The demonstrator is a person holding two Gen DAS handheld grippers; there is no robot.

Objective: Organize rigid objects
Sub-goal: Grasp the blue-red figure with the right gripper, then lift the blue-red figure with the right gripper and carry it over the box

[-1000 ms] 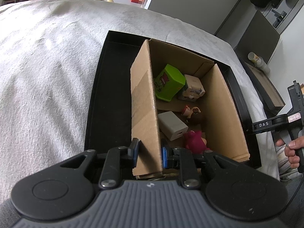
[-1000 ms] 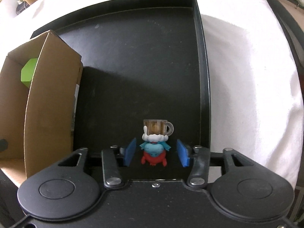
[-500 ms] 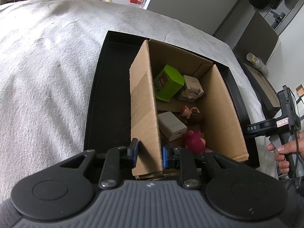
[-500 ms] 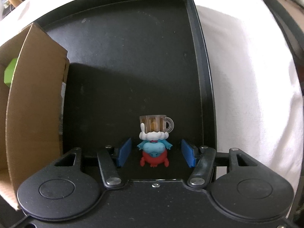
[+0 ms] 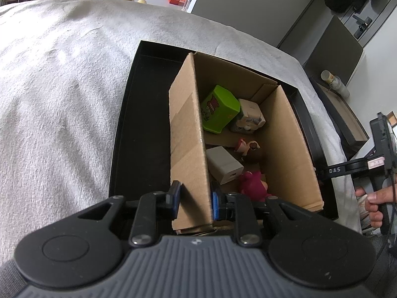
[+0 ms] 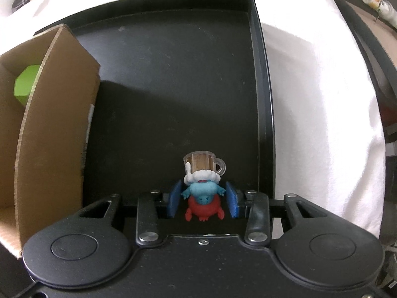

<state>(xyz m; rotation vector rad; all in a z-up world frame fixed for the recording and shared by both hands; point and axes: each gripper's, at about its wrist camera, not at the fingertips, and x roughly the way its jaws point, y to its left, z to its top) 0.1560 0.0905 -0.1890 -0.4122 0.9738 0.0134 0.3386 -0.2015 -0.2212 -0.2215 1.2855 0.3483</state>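
The right gripper (image 6: pixel 203 200) has its two blue pads (image 6: pixel 174 200) on either side of a little toy figure (image 6: pixel 204 193), and the jaws are closing in on it; the pads look very near its sides, but a thin gap seems to be left, so it does not look squeezed yet. The toy sits right between the fingers, standing up on its red feet, with a blue body and a tiny see-through mug on its head, so its long way runs up and down and pokes out past the fingertips. This hand is the near one to the toy. It stands on the black tray (image 6: pixel 263 99), and the cardboard box (image 6: pixel 57 129) is off to the left of the fingers, so I think the toy must be lifted and carried that way. The left gripper (image 5: pixel 194 200) is pinched shut on the box wall (image 5: pixel 188 149), one pad outside and one inside. Past those fingers, inside the box, lie a pink toy (image 5: pixel 253 185), a white block (image 5: pixel 224 165), and a green box (image 5: pixel 219 109)
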